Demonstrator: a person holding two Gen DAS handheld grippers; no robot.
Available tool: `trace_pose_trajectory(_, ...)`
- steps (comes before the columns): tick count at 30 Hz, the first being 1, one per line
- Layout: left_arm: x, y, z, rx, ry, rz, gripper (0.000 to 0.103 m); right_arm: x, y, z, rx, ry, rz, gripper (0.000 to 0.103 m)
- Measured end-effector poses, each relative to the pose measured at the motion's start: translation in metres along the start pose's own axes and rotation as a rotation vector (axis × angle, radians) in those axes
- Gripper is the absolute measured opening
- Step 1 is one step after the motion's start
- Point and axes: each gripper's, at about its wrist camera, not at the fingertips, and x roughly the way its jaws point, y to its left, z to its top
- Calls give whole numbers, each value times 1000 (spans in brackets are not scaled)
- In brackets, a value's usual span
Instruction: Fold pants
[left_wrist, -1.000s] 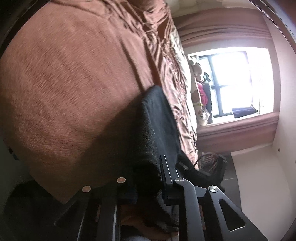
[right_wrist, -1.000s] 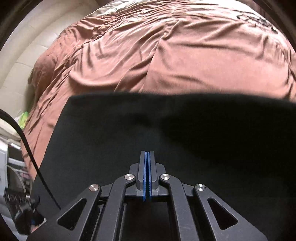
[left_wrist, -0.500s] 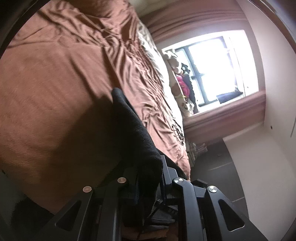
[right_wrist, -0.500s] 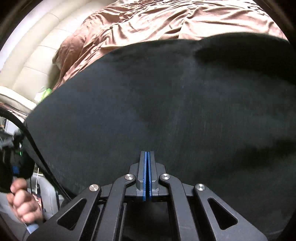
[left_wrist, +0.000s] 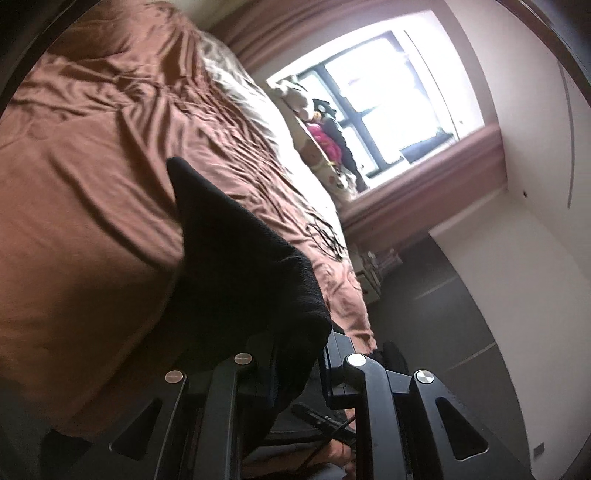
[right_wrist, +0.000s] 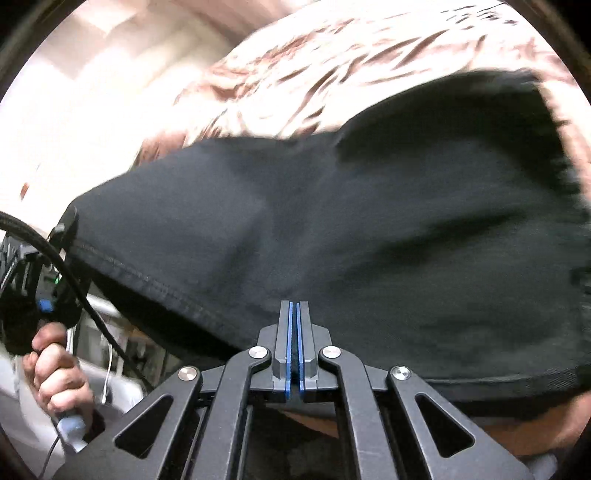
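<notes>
- Left wrist view: the left gripper (left_wrist: 295, 373) is clamped on a bunched edge of the black pants (left_wrist: 243, 273); the cloth fills the gap between the fingers and rises ahead of them as a taut ridge.
- Beyond the fingertips and to their left lies the brown bedspread (left_wrist: 92, 184), which the far end of the ridge appears to reach. A window (left_wrist: 388, 107) sits far off to the upper right of the fingers.
- This grip probably keeps one corner of the edge lifted so the fabric hangs flat for a fold.
- Right wrist view: the right gripper (right_wrist: 294, 343) has its blue pads pressed together, and the pants (right_wrist: 351, 236) spread wide just ahead of the fingertips. The closure seems to pinch a thin layer at the near edge, though the cloth between the pads is hard to make out.
- To the left of these fingers, the person's left hand (right_wrist: 55, 373) grips the other tool's handle, so both ends of the stitched hem are held up, stretching the panel above the bedspread (right_wrist: 332, 62).
</notes>
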Motion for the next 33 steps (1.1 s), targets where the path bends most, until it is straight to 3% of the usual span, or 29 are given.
trace_pose_trajectory(2, 8, -13, -3, 24, 15, -11, 18, -18, -12, -1, 20, -44, -6, 1)
trace_pose_trajectory(4, 14, -24, -6, 49, 32, -24, 18, -34, -24, -2, 43, -74, 11, 20)
trace_pose_trajectory(5, 18, -30, -8, 59, 41, -30, 18, -42, -29, -3, 48, -92, 8, 51)
trace_pose_trajectory(6, 23, -35, -10, 68, 51, -35, 18, -49, -31, -4, 50, -112, 3, 73)
trace_pose_trajectory(8, 32, -47, -14, 88, 70, -48, 18, -67, -38, -8, 50, -168, -4, 74)
trace_pose_trajectory(21, 90, -101, -41, 161, 187, -125, 18, -129, -97, -48, 152, -308, 12, 74)
trace_pose_trajectory(33, 183, -125, -104, 196, 395, -168, 18, -176, -154, -87, 295, -370, -43, 74)
